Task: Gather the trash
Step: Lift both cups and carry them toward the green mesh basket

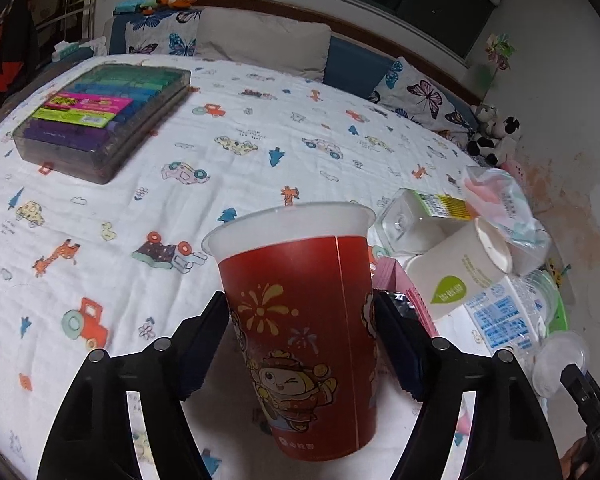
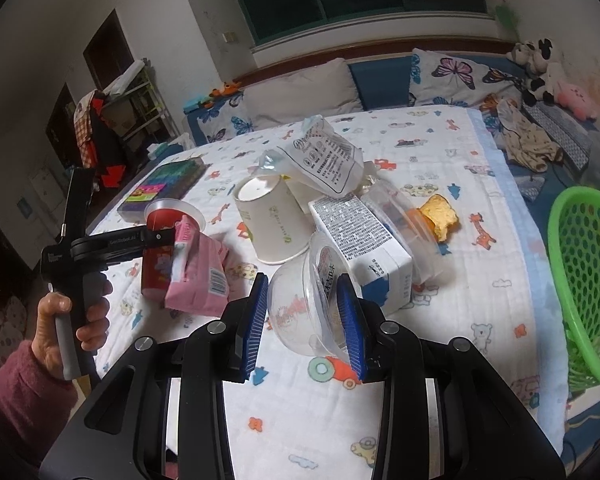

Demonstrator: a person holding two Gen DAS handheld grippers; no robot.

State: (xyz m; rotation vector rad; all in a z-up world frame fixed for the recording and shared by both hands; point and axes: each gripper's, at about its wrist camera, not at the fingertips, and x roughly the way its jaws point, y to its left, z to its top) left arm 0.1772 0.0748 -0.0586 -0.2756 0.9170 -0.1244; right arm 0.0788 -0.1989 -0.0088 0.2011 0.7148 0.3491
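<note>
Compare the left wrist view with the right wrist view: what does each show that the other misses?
Only the left wrist view shows the left gripper head on, its pads closed on the sides of the red cup.

Only the right wrist view shows the green basket at the bed's edge, the piece of bread, the right gripper around a clear plastic bowl, and the hand on the other gripper's handle.

Both show the red cup, the white paper cup, the marker box and the bed sheet.
</note>
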